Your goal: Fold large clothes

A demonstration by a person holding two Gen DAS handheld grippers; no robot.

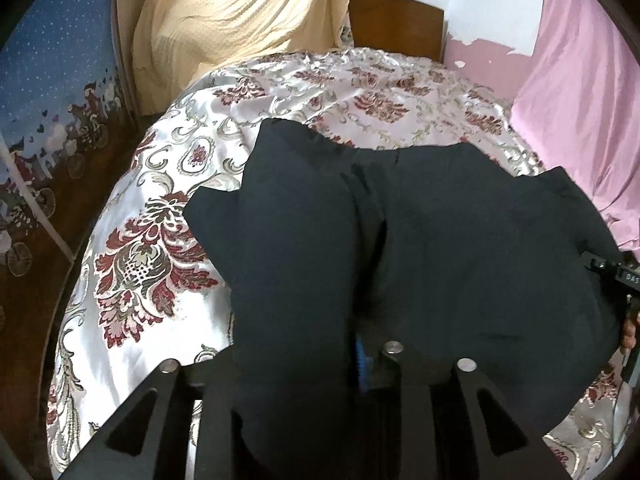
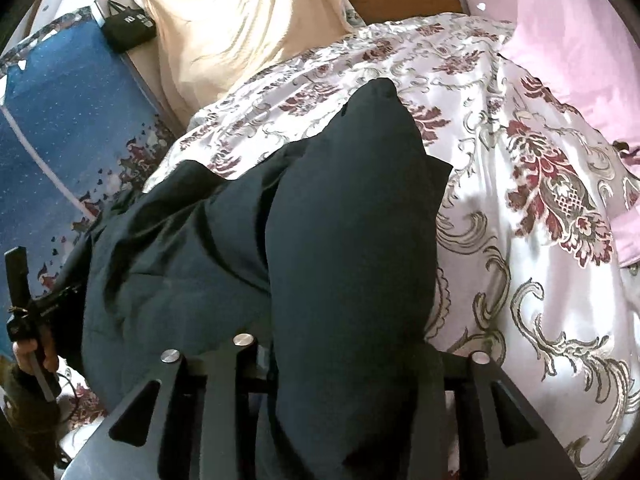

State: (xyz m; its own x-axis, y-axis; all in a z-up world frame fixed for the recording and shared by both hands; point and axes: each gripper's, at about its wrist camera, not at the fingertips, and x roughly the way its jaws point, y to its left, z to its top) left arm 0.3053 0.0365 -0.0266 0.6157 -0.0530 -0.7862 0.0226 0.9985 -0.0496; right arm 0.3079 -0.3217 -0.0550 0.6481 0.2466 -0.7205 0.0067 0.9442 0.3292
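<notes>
A large dark navy garment (image 1: 460, 240) (image 2: 180, 260) lies crumpled on a floral satin bedspread (image 1: 140, 240) (image 2: 540, 280). A thick fold of it runs up between the jaws of my left gripper (image 1: 316, 360) and covers one finger. The other finger's blue pad (image 1: 362, 360) shows bare beside the cloth, so the jaws stand open. My right gripper (image 2: 326, 352) is the same: a fold drapes over one finger, and a gap shows beside the other finger (image 2: 244, 340). Each gripper, held by a hand, also appears at the edge of the other's view.
A cream cloth (image 1: 240, 20) (image 2: 240, 20) hangs at the head of the bed beside a wooden headboard (image 1: 396, 20). A pink sheet (image 1: 580, 100) (image 2: 580, 40) lines the right side. A blue patterned fabric (image 1: 52, 80) runs along the left, with a black bag (image 2: 128, 28) above it.
</notes>
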